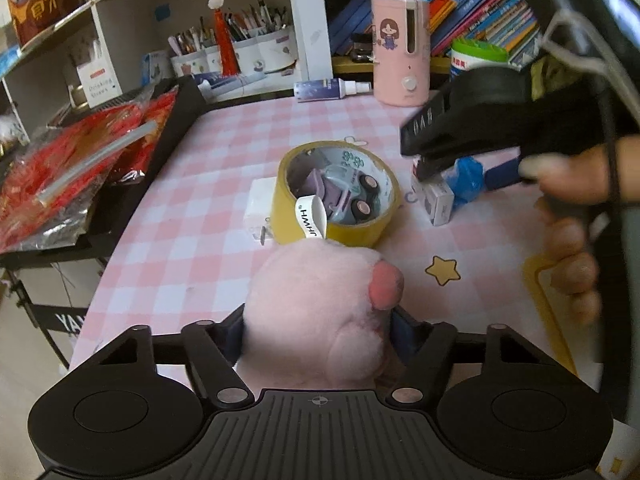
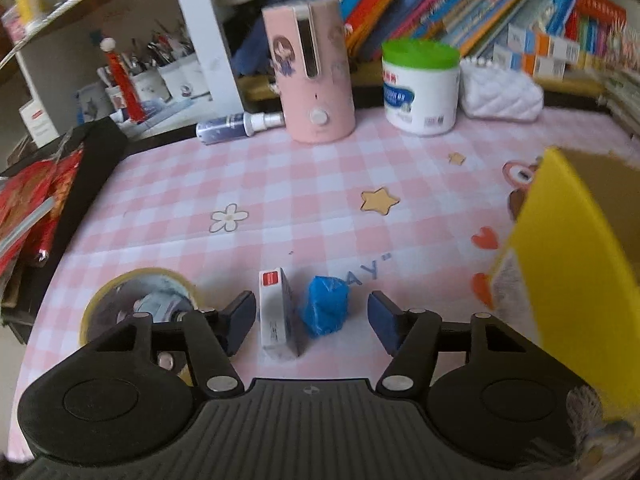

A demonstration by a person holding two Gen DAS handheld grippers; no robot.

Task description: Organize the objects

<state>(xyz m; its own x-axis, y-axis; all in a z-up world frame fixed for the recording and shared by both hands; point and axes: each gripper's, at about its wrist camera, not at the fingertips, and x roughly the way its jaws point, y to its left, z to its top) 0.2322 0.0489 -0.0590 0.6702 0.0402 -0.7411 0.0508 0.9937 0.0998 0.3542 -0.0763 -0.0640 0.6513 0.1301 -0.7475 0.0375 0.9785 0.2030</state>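
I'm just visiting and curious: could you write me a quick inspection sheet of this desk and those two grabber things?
Surface: pink checked tablecloth.
Job's things: pink plush toy; toy car inside yellow tape roll; small white box; blue crumpled bag; yellow box.
Clutter: pink humidifier, spray bottle, green-lidded tub.
Grippers: left gripper shut on plush toy; right gripper open around box and bag.
Cables: nothing seen.
Surroundings: bookshelf, pen pots.

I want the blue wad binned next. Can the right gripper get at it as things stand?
Probably yes: the right gripper is open with the blue wad between its fingers, though the small white box sits there too.
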